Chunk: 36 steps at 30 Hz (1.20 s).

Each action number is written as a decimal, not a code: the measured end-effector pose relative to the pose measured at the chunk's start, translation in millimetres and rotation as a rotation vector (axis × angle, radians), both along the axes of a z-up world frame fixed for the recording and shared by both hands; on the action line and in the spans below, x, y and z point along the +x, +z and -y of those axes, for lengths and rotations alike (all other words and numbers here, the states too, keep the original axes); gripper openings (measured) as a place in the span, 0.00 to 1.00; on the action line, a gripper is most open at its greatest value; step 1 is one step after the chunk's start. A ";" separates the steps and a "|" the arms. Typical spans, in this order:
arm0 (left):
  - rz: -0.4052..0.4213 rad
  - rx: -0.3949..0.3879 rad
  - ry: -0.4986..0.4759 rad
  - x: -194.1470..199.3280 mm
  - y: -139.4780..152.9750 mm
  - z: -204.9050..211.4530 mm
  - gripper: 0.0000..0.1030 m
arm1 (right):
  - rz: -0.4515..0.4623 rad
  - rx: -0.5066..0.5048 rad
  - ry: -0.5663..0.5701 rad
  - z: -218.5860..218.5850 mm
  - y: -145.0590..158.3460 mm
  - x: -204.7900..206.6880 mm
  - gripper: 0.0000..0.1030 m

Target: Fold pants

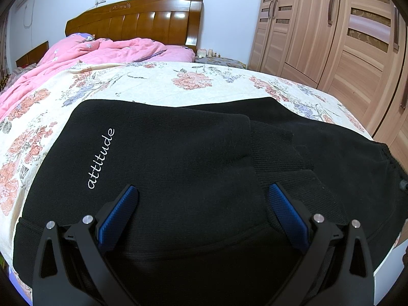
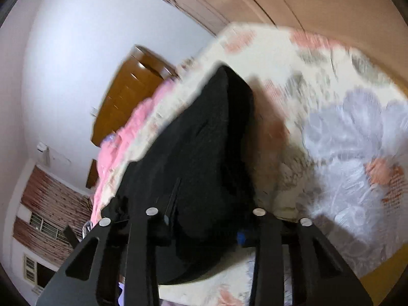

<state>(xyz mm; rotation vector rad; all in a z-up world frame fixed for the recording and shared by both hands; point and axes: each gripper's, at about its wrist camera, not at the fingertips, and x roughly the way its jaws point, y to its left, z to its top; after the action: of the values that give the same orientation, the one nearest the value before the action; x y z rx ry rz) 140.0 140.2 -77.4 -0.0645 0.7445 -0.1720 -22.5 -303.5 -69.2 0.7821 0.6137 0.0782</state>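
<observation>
Left wrist view: bed (image 1: pixel 158 81) with a floral cover fills the scene, a wooden headboard (image 1: pixel 142 17) at its far end and a wardrobe (image 1: pixel 331 30) along the right wall. A pink quilt (image 1: pixel 76 56) lies bunched at the far left of the bed. Black pants (image 1: pixel 178 158) lie flat on the near part of the bed, partly folded, one layer overlapping another; white lettering (image 1: pixel 100 159) reading "attitude" runs along the left panel. The left tool (image 1: pixel 202 191) hovers just above the pants with its blue pads (image 1: pixel 117 219) spread wide apart, nothing between them.

Right wrist view, blurred and strongly tilted: the bed (image 2: pixel 331 127) and pants (image 2: pixel 204 153) appear again, with the headboard (image 2: pixel 132 97) and quilt (image 2: pixel 127 127) behind. A thick fold of the pants lies between the fingers of the right tool (image 2: pixel 204 234), which stand narrowed around the cloth. Dark fabric hides the pads, apart from a small blue patch (image 2: pixel 241 238) at the right finger, and the grip appears to pinch the fold.
</observation>
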 end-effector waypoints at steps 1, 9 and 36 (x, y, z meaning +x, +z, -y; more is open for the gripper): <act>0.000 -0.001 -0.001 -0.2 -0.1 -0.2 0.99 | 0.012 -0.049 -0.010 -5.2 9.4 -4.0 0.31; 0.006 0.001 -0.008 -0.2 0.7 1.6 0.99 | 0.027 -0.053 -0.032 -9.2 18.9 -2.6 0.30; -0.023 -0.557 0.045 -77.0 39.1 -177.8 0.98 | 0.359 -1.181 0.595 -444.2 27.9 77.0 0.31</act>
<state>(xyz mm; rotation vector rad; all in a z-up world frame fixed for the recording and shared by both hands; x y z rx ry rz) 63.0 318.1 -38.4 -0.6128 0.7002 -0.3326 54.5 140.7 -41.3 -0.5657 0.4227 0.3526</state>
